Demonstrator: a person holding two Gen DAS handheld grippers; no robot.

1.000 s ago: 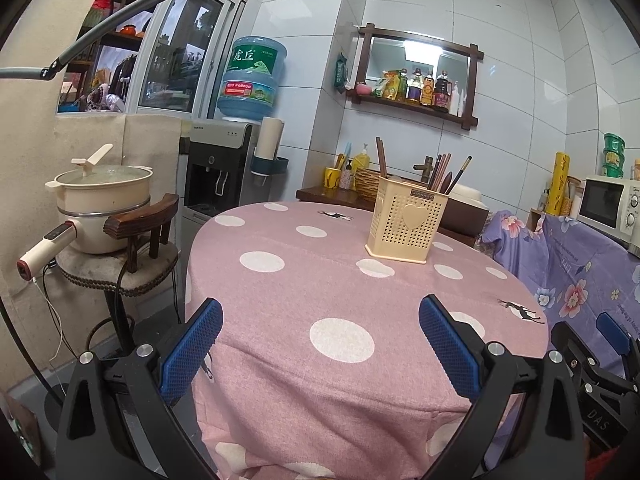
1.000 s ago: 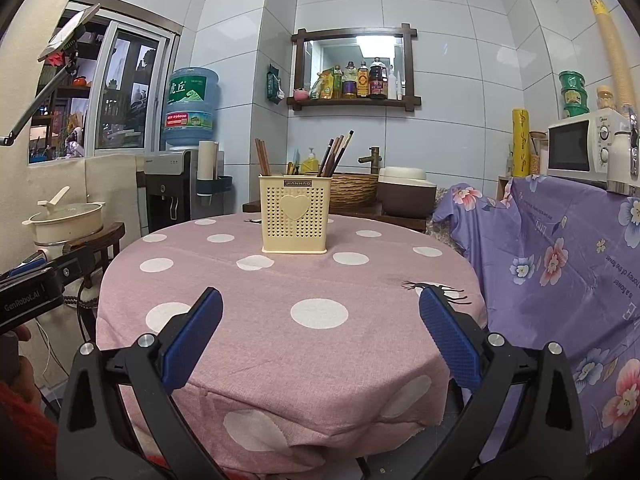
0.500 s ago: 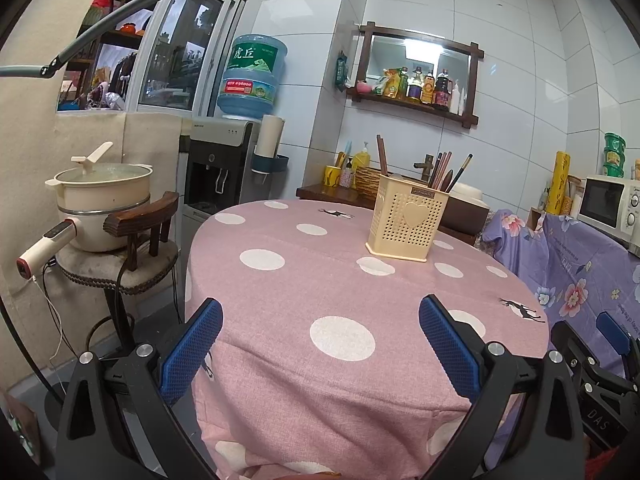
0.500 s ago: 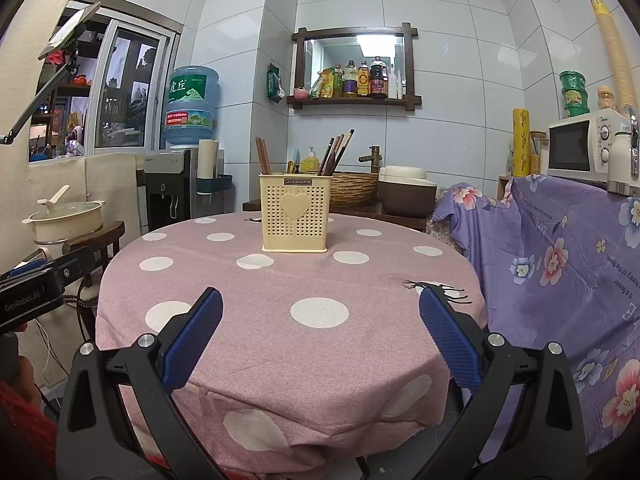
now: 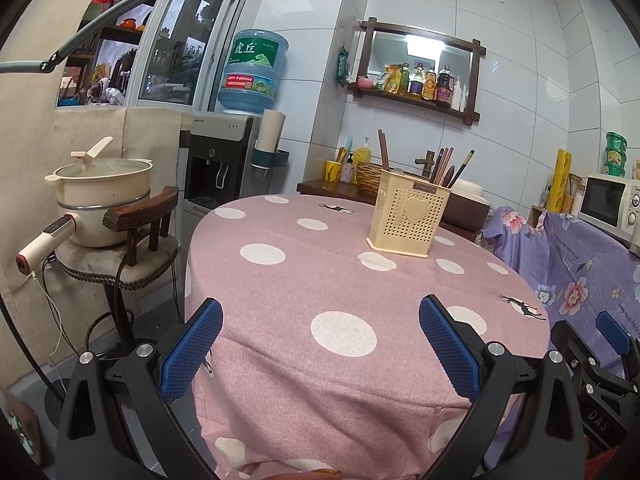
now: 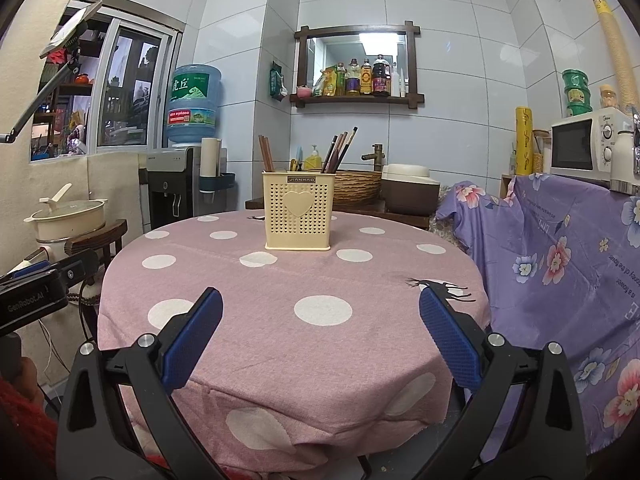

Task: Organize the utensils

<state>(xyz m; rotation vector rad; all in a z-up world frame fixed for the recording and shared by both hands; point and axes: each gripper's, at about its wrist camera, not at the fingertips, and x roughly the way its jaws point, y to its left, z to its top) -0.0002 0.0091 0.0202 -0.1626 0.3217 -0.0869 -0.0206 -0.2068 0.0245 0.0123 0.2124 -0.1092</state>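
Note:
A cream perforated utensil holder point(image 5: 408, 222) with a heart on its front stands on the far half of the round pink polka-dot table point(image 5: 320, 280); it also shows in the right wrist view point(image 6: 298, 216). Brown chopsticks and dark utensils point(image 6: 340, 150) stick up from it. My left gripper point(image 5: 320, 344) is open and empty over the table's near edge. My right gripper point(image 6: 320, 340) is open and empty over the near edge too, well short of the holder.
A chair with a cream pot point(image 5: 102, 196) stands left of the table. A water dispenser point(image 5: 224, 160) is behind it. A purple floral cloth point(image 6: 560, 264) covers furniture on the right, with a microwave point(image 6: 588, 148) on top. A counter with a basket point(image 6: 356, 186) lies behind the table.

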